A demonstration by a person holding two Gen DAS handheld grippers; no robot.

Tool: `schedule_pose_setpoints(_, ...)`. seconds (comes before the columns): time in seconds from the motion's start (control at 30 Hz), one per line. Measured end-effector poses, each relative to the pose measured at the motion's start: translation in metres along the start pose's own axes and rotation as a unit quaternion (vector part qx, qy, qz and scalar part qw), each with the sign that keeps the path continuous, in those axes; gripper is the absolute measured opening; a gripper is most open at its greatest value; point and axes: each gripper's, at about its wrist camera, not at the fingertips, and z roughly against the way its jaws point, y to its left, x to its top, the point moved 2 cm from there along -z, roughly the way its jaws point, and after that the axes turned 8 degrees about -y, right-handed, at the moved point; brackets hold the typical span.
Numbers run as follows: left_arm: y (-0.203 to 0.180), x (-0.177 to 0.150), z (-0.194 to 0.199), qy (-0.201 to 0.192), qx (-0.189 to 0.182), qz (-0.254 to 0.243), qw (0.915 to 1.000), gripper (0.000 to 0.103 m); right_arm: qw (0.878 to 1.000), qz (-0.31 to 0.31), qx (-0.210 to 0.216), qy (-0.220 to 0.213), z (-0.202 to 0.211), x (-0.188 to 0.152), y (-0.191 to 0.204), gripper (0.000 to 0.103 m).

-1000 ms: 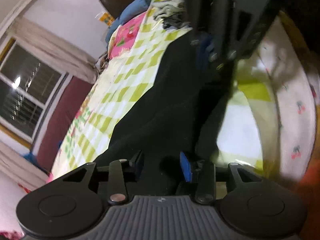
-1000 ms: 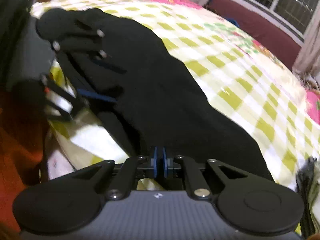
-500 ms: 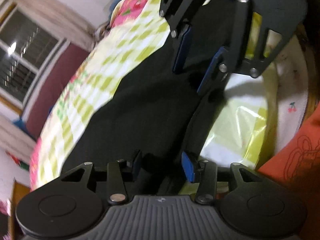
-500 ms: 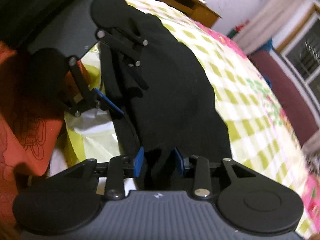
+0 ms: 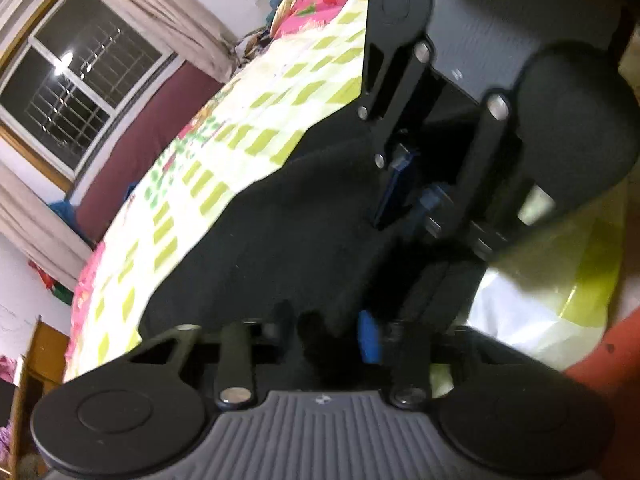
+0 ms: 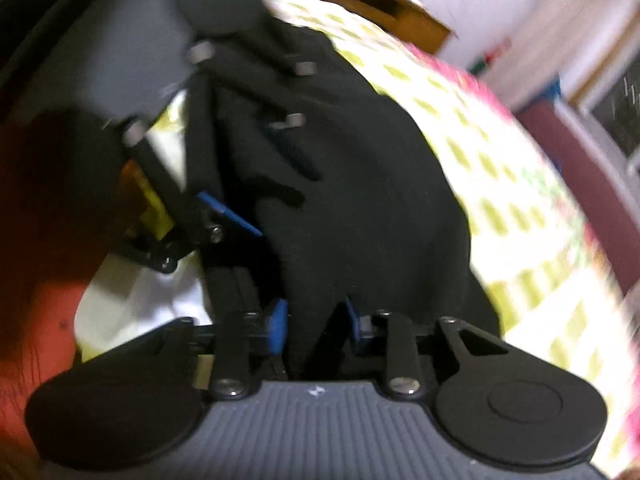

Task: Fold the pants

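Observation:
Black pants (image 5: 280,248) lie spread on a green-checked bedsheet (image 5: 260,120). Both grippers meet at the near end of the pants, facing each other. In the left wrist view my left gripper (image 5: 324,328) has its jaws closing, and a bunch of black cloth fills the gap between the pads. The right gripper (image 5: 416,200) hangs close above and to the right. In the right wrist view the pants (image 6: 380,200) run away up the bed. My right gripper (image 6: 316,320) is closing too, with a ridge of cloth between its blue pads (image 6: 276,328). The left gripper (image 6: 264,192) shows at left.
An orange-red garment (image 5: 608,344) on a person is at the bed's near edge. A window (image 5: 72,92) with curtains and a maroon panel (image 5: 152,128) lie beyond the far side. Pink flowered bedding (image 5: 316,4) is at one end, a wooden piece of furniture (image 6: 360,4) at the other.
Both grippers rolled and drew closer together over the pants' end. The right gripper, shut a second ago, spread its pads and now has cloth between them. The left keeps cloth between its pads.

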Motion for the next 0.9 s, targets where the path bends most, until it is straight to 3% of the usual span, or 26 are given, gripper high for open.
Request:
schedule_pose_setpoints(0.07,0.001,0.001,0.006,-0.002,-0.005,0.0,1.0,0.023,0.999,-0.034,0.015,0.001,0.003,0.009,-0.007,0.005)
schedule_pose_setpoints(0.23,0.014,0.007,0.049,-0.015,0.012,-0.001,0.9998,0.021,0.997,-0.049,0.034,-0.045,0.045,0.031,-0.002,0.005)
schedule_pose_setpoints(0.33,0.001,-0.003,0.036,0.014,0.001,-0.014,0.9998,0.023,0.997,-0.052,0.048,-0.02,0.026,0.018,0.011,0.005)
schedule_pose_setpoints(0.43,-0.018,-0.016,0.01,0.053,-0.011,-0.04,0.9978,0.022,0.998,-0.051,0.037,0.004,-0.004,-0.002,0.022,0.012)
schedule_pose_setpoints(0.47,-0.015,-0.014,0.011,0.055,-0.01,-0.036,0.9978,0.027,0.998,-0.049,0.037,-0.003,0.001,0.001,0.022,0.014)
schedule_pose_setpoints(0.57,-0.003,-0.011,0.023,0.057,-0.016,-0.026,0.9979,0.036,0.995,-0.089,0.04,-0.035,0.035,0.002,0.006,0.034)
schedule_pose_setpoints(0.63,0.005,-0.013,0.028,0.068,-0.005,-0.031,0.9972,0.036,0.99,-0.131,0.022,-0.044,0.059,-0.005,-0.016,0.034)
schedule_pose_setpoints(0.73,0.008,-0.004,0.035,0.067,0.004,-0.03,0.9973,0.036,0.97,-0.234,-0.048,-0.036,0.1,-0.041,-0.058,0.035)
schedule_pose_setpoints(0.8,0.005,0.012,0.036,0.047,0.006,-0.027,0.9985,0.036,0.95,-0.286,-0.122,-0.016,0.123,-0.081,-0.091,0.035)
schedule_pose_setpoints(0.9,-0.01,0.046,0.029,-0.002,-0.012,-0.03,0.9995,0.038,0.899,-0.375,-0.223,0.028,0.161,-0.148,-0.136,0.035)
